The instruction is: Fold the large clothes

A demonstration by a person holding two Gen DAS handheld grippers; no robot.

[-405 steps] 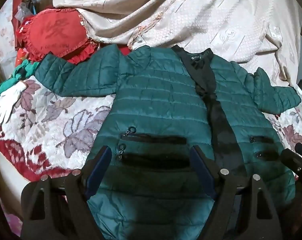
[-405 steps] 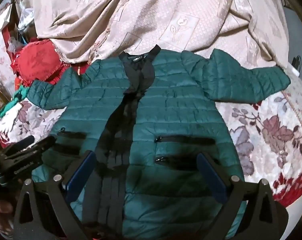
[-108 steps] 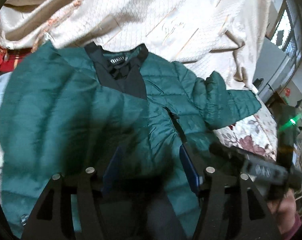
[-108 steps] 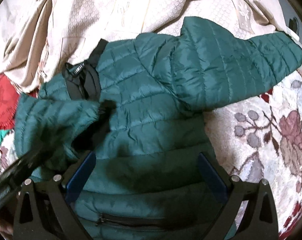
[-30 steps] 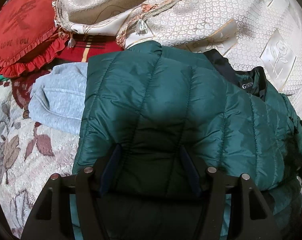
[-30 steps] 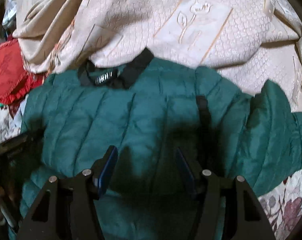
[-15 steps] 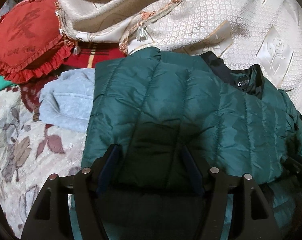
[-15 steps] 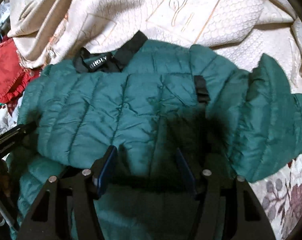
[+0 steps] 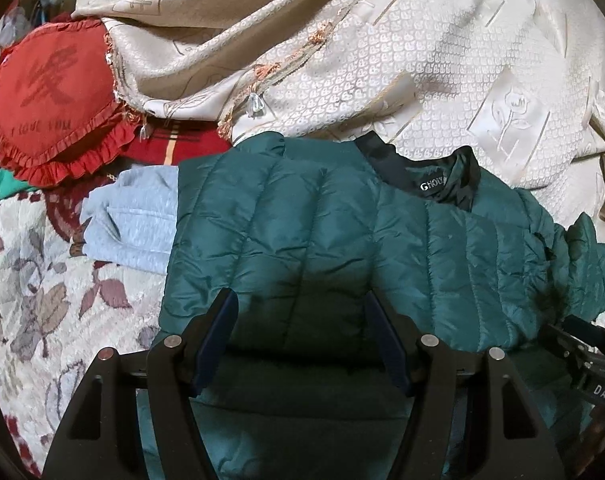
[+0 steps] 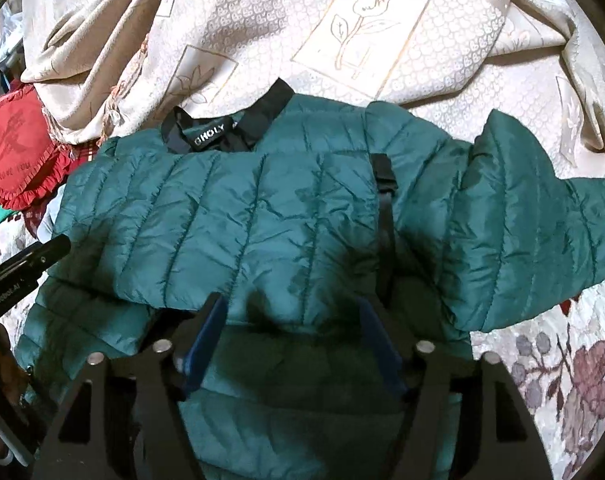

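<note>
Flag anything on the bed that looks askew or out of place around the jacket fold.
The jacket is folded unevenly: one sleeve lies across the chest, while the other sleeve sticks out sideways onto the quilt. A light blue garment also lies partly under the jacket's folded edge.

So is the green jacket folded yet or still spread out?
Partly folded. On the jacket, one sleeve side lies flat across the front, while the other sleeve still sticks out onto the bedspread.

a home bedroom: floral quilt (image 9: pixel 42 280), cream bedspread (image 9: pixel 422 60), red cushion (image 9: pixel 50 96).
</note>
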